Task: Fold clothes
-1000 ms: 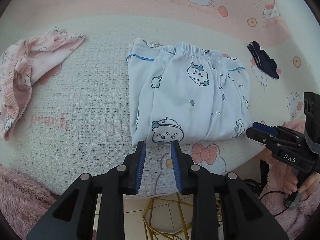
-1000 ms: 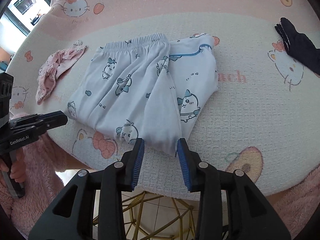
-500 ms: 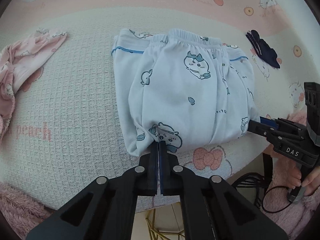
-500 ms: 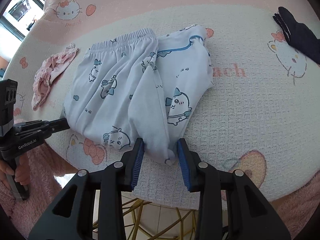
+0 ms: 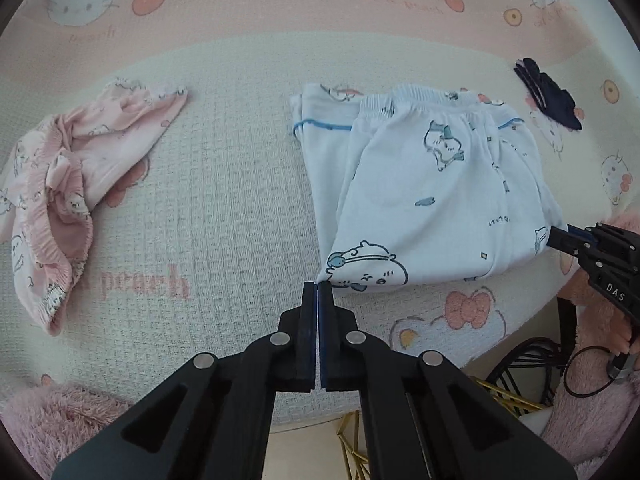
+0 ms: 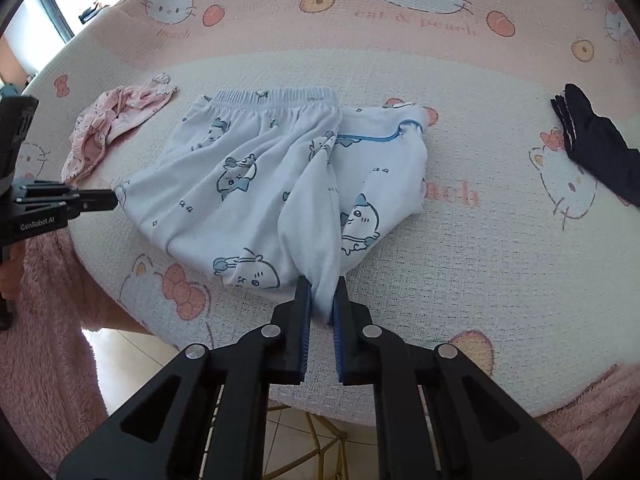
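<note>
Both of my tools have gone from standing apart at the near hem of the pale blue pajama pants point(image 6: 256, 184) to clamping: a second ago each pair of pads framed the fabric with a clear gap, and now neither does. My left tool point(image 5: 318, 292) has its pads pressed flat together; in its own view the tips sit right at the pants' near-left corner, and in the right wrist view that tool point(image 6: 114, 199) meets the cloth's edge, so I judge it has a thin pinch of the hem, though I cannot see fabric between the pads. My right tool point(image 6: 320, 296) is closing on a bunched fold at the other near corner, and the cloth is plainly between the pads, squeezed into a narrow ridge.

With both near corners taken, I judge I am set to lift the hem and carry it toward the waistband for the next fold.

These pants lie on the bench point(image 6: 460, 248), which is draped in a cat-print cover; they sit on top of a matching blue-piped top, elastic waistband at the far side, printed with small cartoon animals, and somewhat wrinkled down the middle. A crumpled pink garment point(image 5: 76, 176) lies well apart, and a dark glove point(image 6: 596, 152) lies off on the opposite side.
</note>
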`<state>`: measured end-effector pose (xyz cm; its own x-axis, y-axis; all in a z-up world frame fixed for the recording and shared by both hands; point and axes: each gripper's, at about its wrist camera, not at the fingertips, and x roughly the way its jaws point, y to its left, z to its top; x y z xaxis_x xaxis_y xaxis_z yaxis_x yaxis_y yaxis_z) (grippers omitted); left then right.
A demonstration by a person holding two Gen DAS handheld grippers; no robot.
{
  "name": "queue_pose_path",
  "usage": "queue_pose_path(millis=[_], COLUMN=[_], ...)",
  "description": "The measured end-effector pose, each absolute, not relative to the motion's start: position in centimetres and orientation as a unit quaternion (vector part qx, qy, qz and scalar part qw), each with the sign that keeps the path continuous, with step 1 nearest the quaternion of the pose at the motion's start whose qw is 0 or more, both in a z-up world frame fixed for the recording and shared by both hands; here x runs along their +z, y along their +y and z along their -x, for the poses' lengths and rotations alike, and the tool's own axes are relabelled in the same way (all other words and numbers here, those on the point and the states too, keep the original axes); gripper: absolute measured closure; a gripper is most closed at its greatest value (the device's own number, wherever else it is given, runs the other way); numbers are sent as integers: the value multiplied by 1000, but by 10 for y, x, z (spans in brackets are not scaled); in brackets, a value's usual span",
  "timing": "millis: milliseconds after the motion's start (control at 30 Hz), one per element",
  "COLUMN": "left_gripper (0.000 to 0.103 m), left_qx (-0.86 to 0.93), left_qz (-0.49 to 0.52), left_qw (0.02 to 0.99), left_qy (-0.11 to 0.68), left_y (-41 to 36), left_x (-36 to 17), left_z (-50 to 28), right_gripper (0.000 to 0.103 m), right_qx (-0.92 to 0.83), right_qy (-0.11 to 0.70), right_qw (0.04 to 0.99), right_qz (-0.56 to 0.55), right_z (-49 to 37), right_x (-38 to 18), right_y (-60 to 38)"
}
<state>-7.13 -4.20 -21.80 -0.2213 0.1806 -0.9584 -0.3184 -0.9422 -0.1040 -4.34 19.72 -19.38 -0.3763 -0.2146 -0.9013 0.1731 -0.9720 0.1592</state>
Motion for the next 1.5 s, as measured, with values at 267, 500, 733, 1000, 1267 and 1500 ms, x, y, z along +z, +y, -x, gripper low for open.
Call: queue_pose_path(millis=[267,500,733,1000,1267,1500], left_gripper=[102,92,93,91,60,60], left_qx=[772,791,779,799,756,715], left_qz=[623,575,591,573,632,639], left_qw=[115,210,178,175,152,183], left_qy=[56,-4,113,-52,-78,-216], left_y=[-45,-27,3,-47,-46,-72], left_x=[-220,-197,-235,-196,-235,-242], left_z=[70,75,88,99,102,105], right_gripper=[79,62,91,80,55,58], right_qx=[-811,-806,-817,-810,-783,-728], right_qy=[-82,-125,36,-109,-81,-307], right_qw=[101,146,86,85,136,154], right_qz=[-570,-560,-569,-570,-601,-593], right_z=[43,45,45,51,41,41], right_x=[-200,-196,-206,-191,-215,-231], right_y=[221,218,201,252,210,254])
